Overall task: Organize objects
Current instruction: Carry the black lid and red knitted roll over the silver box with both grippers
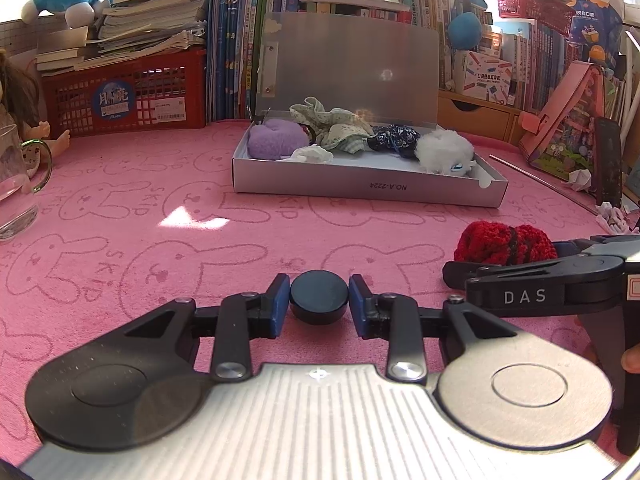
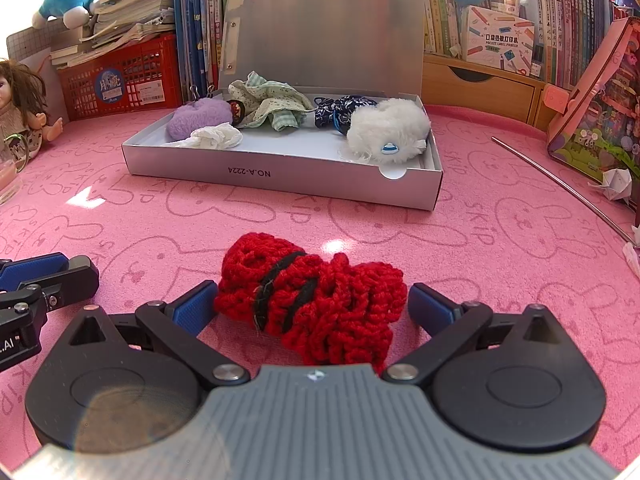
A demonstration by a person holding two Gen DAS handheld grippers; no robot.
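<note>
Lying between spread right tongs (image 2: 312,304): red knitted piece (image 2: 316,300), untouched; left tongs (image 1: 319,302) clamp black disc (image 1: 319,298).

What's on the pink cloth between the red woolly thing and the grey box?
Nothing: in the right wrist view, only bare pink cloth lies between the red woolly thing and the grey box.

Beside the open grey box (image 1: 360,190), the glass mug (image 1: 18,184) is cut off by the left edge. The doll (image 2: 18,100) is cut too. Behind the box, the book titles (image 1: 432,4) are too small to be read.
</note>
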